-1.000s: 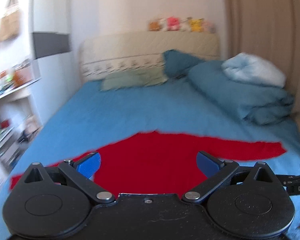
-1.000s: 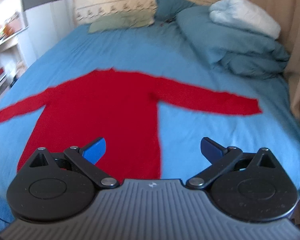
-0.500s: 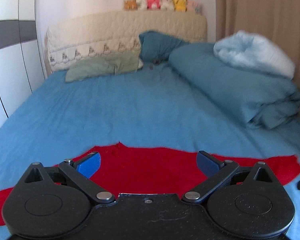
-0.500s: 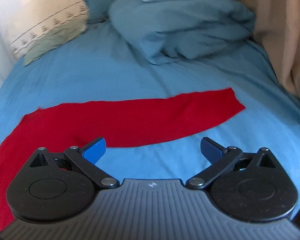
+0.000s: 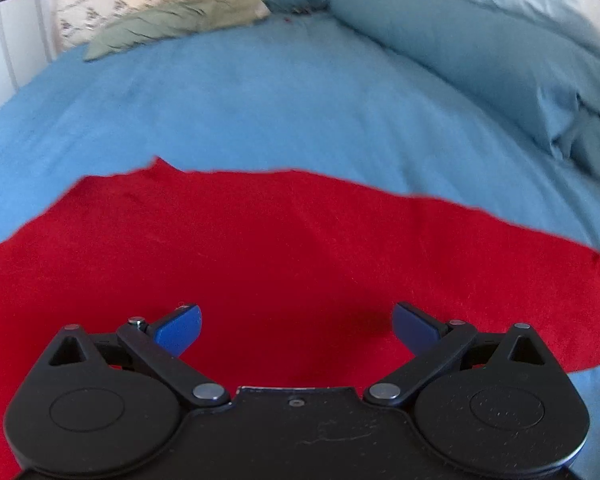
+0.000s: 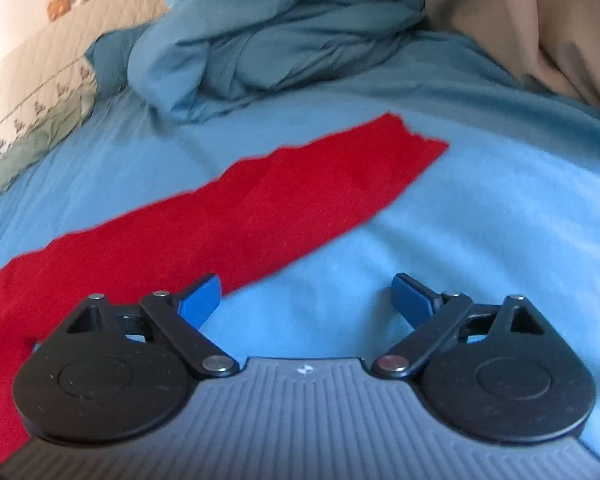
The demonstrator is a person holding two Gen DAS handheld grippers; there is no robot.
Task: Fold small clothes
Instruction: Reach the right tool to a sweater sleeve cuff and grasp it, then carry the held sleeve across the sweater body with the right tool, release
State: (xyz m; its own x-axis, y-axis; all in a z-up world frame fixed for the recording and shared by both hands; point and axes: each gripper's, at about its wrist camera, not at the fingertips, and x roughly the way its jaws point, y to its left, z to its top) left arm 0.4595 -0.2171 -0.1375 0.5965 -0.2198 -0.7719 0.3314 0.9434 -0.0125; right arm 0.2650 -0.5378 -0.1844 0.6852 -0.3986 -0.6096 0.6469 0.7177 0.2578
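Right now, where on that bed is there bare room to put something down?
Bare blue bedsheet lies between the flat red long-sleeved top and the pale green pillow, and also beside the red sleeve toward the beige curtain. The bunched blue duvet crowds the far right corner.
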